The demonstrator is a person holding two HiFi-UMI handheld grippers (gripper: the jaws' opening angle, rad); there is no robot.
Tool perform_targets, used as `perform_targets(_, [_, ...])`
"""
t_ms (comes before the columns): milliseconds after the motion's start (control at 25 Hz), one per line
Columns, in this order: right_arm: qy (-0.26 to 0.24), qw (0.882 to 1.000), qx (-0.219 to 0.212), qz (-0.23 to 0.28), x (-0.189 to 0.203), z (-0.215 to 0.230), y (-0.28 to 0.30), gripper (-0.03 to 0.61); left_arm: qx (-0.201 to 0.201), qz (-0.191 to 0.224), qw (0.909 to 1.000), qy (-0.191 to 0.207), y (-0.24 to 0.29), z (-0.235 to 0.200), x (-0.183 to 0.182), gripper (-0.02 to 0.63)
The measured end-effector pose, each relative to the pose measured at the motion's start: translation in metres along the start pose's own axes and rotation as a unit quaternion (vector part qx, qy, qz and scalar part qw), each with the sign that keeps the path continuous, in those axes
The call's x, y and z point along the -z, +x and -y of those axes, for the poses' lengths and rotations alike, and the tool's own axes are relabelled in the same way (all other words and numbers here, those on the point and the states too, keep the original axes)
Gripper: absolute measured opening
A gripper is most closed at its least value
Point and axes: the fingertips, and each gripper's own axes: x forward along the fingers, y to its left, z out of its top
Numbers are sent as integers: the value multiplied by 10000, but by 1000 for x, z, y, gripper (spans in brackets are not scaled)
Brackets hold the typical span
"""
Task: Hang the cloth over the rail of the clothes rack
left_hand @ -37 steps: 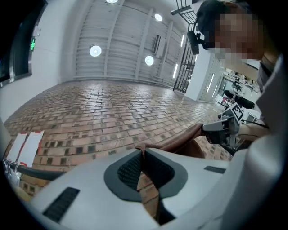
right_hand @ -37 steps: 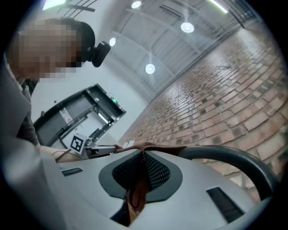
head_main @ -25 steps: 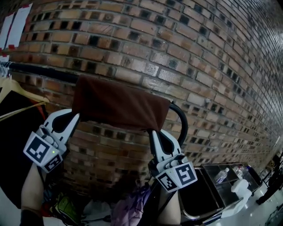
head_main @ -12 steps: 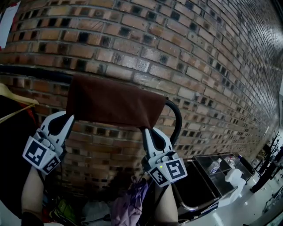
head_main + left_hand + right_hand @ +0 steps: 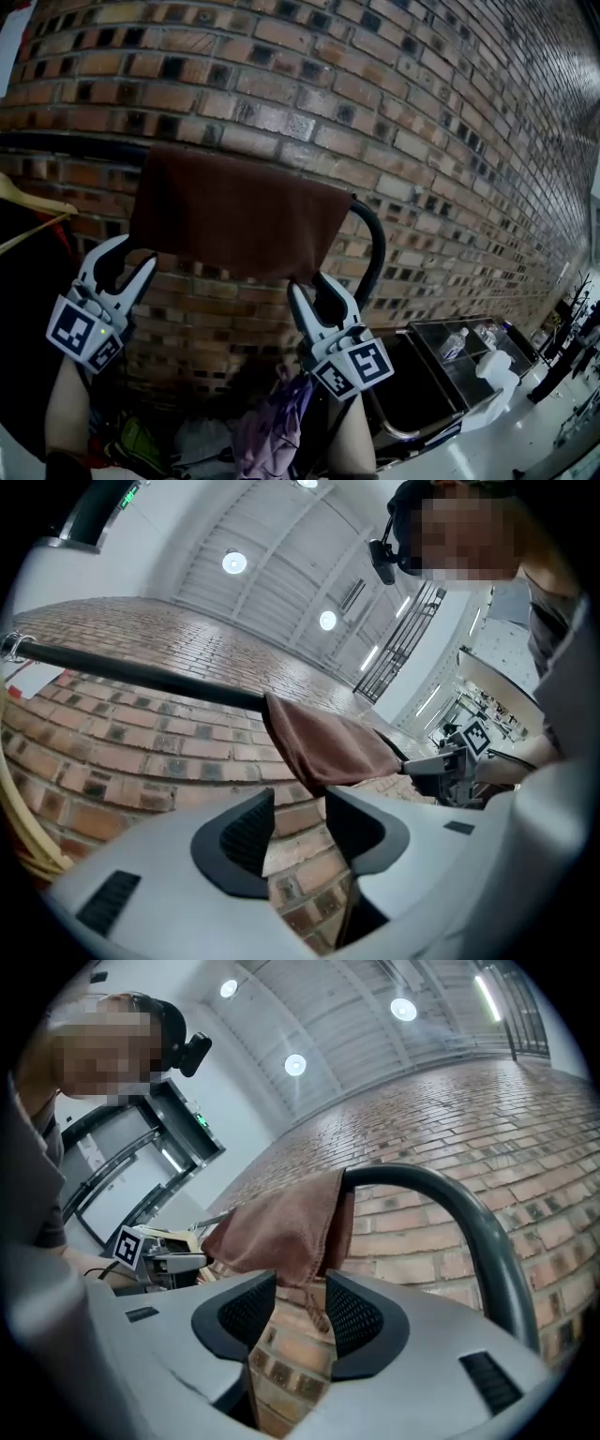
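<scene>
Brown, one cloth (image 5: 234, 220) drapes one rail (image 5: 378, 246); left gripper (image 5: 131, 258) and right gripper (image 5: 314, 286) fingers just opened, released.

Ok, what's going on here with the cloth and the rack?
A person works with a gripper in each hand. The brown cloth is draped over the black rail in front of the brick wall. The left gripper and right gripper have just opened their jaws and sit under the cloth's lower edge. Neither pinches it, though a loose corner dangles by the right jaws.
</scene>
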Motion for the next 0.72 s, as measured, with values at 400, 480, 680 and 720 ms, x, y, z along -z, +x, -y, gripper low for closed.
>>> perform_targets(400, [-714, 9947, 736, 74, 39, -35, -22, 107, -167, -444, 9985, -265, -25, 23, 53, 53])
perform_targets(480, [-719, 9943, 782, 115, 47, -46, -26, 64, -222, -479, 9982, -280, -29, 31, 63, 26])
perform_targets(680, [-527, 9939, 971, 39, 71, -61, -40, 4, -238, -581, 9979, -137, -39, 53, 84, 12])
perform_targets(720, [-410, 9944, 966, 111, 74, -63, -41, 3, -219, -596, 9978, -178, -40, 57, 87, 12])
